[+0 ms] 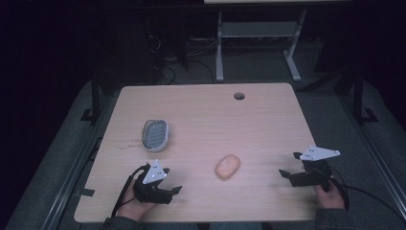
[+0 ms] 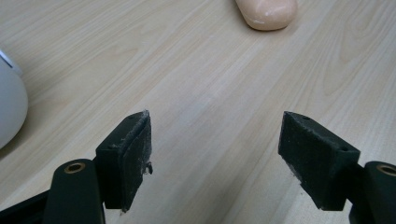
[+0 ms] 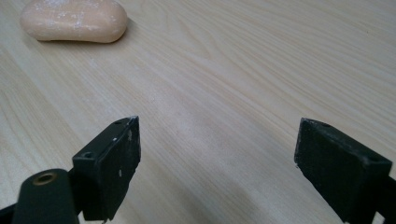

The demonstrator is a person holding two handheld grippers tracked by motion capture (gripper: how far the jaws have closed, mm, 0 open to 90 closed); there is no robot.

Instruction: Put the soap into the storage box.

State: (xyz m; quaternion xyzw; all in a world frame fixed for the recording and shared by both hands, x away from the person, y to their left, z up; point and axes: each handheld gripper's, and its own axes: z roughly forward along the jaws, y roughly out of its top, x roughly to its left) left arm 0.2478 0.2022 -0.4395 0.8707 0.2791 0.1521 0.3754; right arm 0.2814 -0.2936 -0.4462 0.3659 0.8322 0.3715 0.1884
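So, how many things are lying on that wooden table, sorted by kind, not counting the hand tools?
Peach-coloured oval soap bar: 1
White oval plastic soap dish with a ribbed grey inside: 1
Total: 2

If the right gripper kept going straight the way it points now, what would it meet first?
Mostly bare table. The open right gripper aims a little to one side of the soap bar, so it would probably pass it, though depth is hard to judge.

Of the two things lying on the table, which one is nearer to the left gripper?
The peach soap bar lies slightly nearer the left gripper; the grey-and-white soap dish sits farther back.
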